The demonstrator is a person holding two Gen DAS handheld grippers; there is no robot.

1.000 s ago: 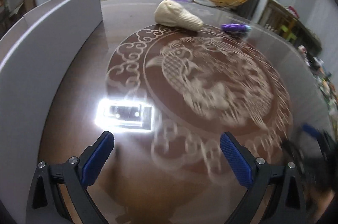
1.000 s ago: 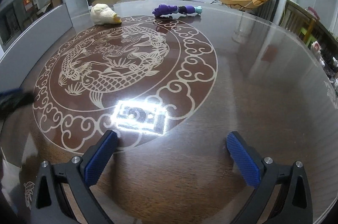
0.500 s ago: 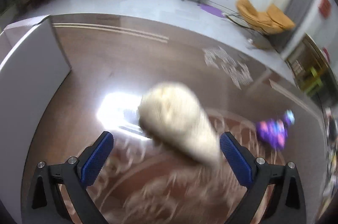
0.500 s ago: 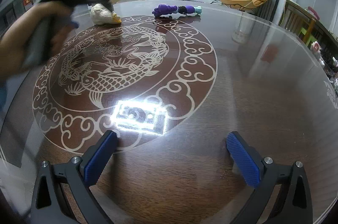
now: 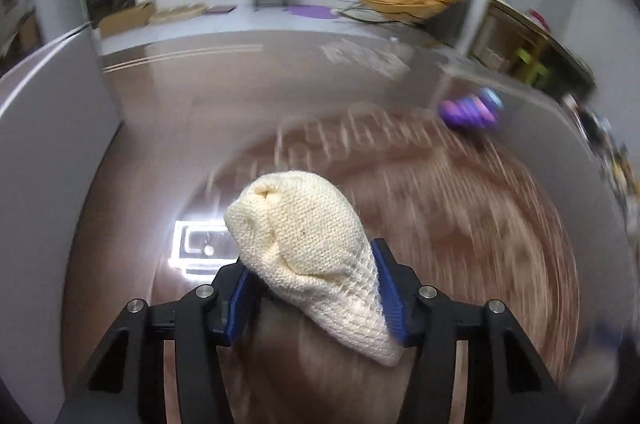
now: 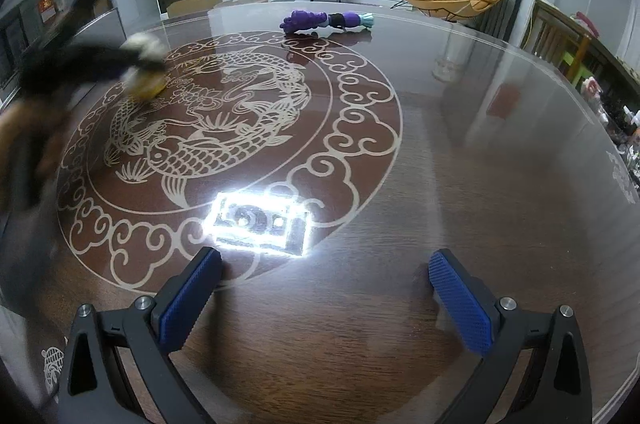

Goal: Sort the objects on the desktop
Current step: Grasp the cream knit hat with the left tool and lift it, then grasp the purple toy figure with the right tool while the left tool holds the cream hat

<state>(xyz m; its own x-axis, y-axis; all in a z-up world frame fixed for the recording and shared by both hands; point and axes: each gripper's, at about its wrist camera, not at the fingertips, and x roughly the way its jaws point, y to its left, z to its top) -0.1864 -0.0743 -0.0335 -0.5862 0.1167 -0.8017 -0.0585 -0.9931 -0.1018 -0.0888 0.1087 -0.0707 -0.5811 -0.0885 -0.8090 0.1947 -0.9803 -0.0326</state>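
My left gripper (image 5: 316, 288) is shut on a cream knitted hat (image 5: 308, 248) and holds it above the dark round table (image 5: 460, 224). In the right wrist view the left gripper (image 6: 80, 68) shows blurred at the far left with the hat (image 6: 146, 64) in it. A purple and teal toy (image 6: 328, 21) lies at the far edge of the table; it also shows in the left wrist view (image 5: 470, 110). My right gripper (image 6: 324, 292) is open and empty, low over the near part of the table (image 6: 480, 184).
A grey upright panel (image 5: 52, 144) runs along the table's left side. A bright lamp reflection (image 6: 260, 220) lies on the glass top. Chairs and clutter (image 6: 580, 64) stand beyond the right edge.
My left gripper has reached the cream hat, shut on it and lifted it. The right gripper has not moved.
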